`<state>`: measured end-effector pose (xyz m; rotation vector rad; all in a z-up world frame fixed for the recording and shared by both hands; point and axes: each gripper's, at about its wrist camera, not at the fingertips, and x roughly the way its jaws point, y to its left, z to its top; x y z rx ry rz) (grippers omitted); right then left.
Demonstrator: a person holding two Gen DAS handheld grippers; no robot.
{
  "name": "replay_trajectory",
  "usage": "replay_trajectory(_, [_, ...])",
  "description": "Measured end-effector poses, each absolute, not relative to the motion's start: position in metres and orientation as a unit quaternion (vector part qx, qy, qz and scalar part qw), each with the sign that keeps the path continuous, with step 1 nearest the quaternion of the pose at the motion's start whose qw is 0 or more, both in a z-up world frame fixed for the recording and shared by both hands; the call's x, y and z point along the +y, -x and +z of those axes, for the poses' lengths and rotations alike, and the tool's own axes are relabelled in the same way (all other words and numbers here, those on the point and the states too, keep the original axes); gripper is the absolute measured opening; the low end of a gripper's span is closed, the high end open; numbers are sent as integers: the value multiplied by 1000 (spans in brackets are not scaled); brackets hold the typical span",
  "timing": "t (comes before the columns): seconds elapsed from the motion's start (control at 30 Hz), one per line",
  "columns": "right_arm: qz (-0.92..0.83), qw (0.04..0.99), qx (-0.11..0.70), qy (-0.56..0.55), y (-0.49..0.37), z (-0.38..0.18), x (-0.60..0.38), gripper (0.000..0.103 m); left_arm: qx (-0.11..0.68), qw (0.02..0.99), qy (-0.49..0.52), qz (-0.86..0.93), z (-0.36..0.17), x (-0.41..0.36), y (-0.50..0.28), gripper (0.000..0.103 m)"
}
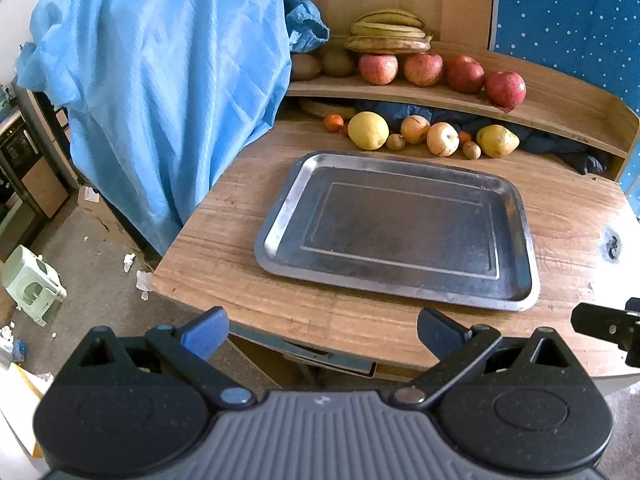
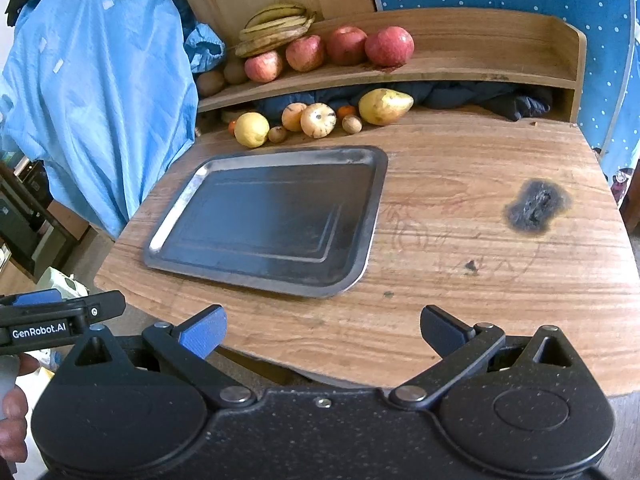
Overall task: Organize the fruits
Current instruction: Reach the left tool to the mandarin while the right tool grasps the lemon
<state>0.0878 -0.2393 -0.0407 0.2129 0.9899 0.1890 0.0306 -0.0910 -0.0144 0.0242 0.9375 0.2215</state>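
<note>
While both tools gape, blue cloth (image 1: 160, 80) drapes beside the tray (image 1: 280, 216).

Both handheld tools look alike: the left gripper (image 1: 322, 338) has a black housing with two round discs, a ribbed grey centre panel, silver pivot screws and black linkage arms ending in blue fingers (image 1: 204, 334). The right gripper (image 2: 322, 334) has the same build, though its centre is speckled black. Seen from the right wrist, the left tool's side carries white "GenRobot.AI" lettering.
</note>
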Motion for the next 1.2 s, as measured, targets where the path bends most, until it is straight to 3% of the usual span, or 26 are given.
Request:
replay_trajectory(0.73, [103, 873, 463, -114, -137, -43, -254, 103, 451, 882, -44, 129, -6, -88, -85, 102])
replay_trajectory(1.2, [30, 872, 467, -147, -207, -62, -217, 103, 466, 881, -73, 21, -30, -34, -195, 103])
